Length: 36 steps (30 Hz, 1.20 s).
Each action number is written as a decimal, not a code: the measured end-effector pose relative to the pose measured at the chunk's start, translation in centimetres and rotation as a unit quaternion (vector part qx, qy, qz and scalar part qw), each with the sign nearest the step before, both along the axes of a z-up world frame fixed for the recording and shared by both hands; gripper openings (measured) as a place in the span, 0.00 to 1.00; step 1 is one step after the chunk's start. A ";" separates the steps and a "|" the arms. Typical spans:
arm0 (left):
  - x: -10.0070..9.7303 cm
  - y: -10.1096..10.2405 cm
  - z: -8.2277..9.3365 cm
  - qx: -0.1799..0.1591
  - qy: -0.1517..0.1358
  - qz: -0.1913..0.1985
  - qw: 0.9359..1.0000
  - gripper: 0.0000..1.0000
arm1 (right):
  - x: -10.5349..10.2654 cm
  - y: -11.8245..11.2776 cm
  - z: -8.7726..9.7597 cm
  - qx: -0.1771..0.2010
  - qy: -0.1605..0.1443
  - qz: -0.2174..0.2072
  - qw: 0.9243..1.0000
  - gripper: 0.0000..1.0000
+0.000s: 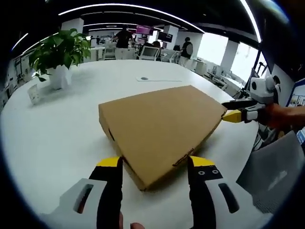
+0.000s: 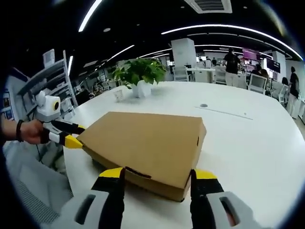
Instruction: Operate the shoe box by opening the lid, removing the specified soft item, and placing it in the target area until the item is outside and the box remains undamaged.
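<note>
Both hand-held grippers open at shoe box (image 1: 159, 126) corners | lid closed, contents hidden

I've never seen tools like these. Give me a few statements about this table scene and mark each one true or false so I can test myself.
1. The cardboard shoe box has its lid shut. True.
2. The box stands on a dark wooden floor. False: it lies on a white table.
3. A potted plant stands on the table beyond the box. True.
4. The left gripper already holds a soft item. False: its jaws stand open at either side of a box corner, holding nothing.
5. The right gripper has its jaws open at either side of a corner of the box. True.
6. The box lid is torn open. False: it looks whole.
</note>
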<state>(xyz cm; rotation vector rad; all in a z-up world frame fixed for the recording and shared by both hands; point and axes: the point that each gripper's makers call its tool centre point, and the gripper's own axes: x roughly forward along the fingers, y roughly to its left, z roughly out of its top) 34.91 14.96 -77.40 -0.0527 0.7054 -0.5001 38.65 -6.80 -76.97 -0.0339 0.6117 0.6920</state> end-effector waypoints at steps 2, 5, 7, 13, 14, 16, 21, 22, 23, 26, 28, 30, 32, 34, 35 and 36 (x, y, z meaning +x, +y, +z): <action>0.1 0.1 0.4 -0.006 -0.001 0.005 1.000 0.55 | 0.0 0.0 0.4 0.003 0.000 -0.003 1.000 0.52; 0.1 0.2 1.4 -0.013 -0.010 0.011 1.000 0.54 | 0.1 0.0 1.4 0.016 -0.002 -0.008 1.000 0.52; 0.3 0.3 2.4 -0.025 -0.022 0.019 0.999 0.53 | 0.3 -0.1 2.4 0.026 -0.011 -0.014 0.999 0.52; 0.8 0.6 5.3 -0.014 -0.058 0.016 0.998 0.50 | 1.1 -0.2 4.8 0.046 -0.034 -0.020 0.998 0.47; 1.0 0.6 5.9 -0.017 -0.062 0.015 0.998 0.50 | 1.4 -0.2 5.5 0.056 -0.040 -0.024 0.997 0.47; 1.2 0.7 7.0 -0.014 -0.079 0.010 0.997 0.48 | 1.8 -0.2 6.3 0.060 -0.047 -0.025 0.997 0.47; 1.8 0.5 8.5 -0.002 -0.109 -0.006 0.994 0.42 | 3.0 0.0 7.9 0.060 -0.064 -0.024 0.996 0.46; 1.7 -0.2 8.8 -0.006 -0.114 -0.024 0.993 0.36 | 3.1 0.1 8.0 0.057 -0.065 -0.023 0.996 0.46; 2.1 -0.7 9.6 0.004 -0.131 -0.029 0.991 0.32 | 3.3 0.3 8.2 0.049 -0.071 -0.021 0.996 0.46; 2.7 -1.9 10.2 0.052 -0.144 -0.066 0.986 0.29 | 3.7 0.4 8.3 0.051 -0.072 -0.021 0.996 0.46; 3.4 -1.8 10.1 0.035 -0.139 -0.058 0.988 0.31 | 3.8 0.4 8.2 0.054 -0.071 -0.024 0.996 0.46; 3.2 -1.3 10.6 0.024 -0.142 -0.043 0.989 0.32 | 3.9 0.5 8.3 0.056 -0.072 -0.026 0.996 0.46; 3.0 -0.3 11.2 0.018 -0.149 -0.020 0.988 0.35 | 4.0 0.5 8.5 0.062 -0.074 -0.030 0.995 0.46; 2.5 0.9 11.4 0.015 -0.151 -0.004 0.988 0.40 | 4.2 0.5 8.8 0.068 -0.075 -0.035 0.994 0.45; 2.2 1.2 11.3 0.017 -0.150 -0.003 0.989 0.42 | 4.3 0.4 8.8 0.070 -0.075 -0.035 0.994 0.45; 1.9 1.6 11.3 0.018 -0.149 -0.002 0.989 0.44 | 4.5 0.5 8.9 0.071 -0.076 -0.036 0.994 0.45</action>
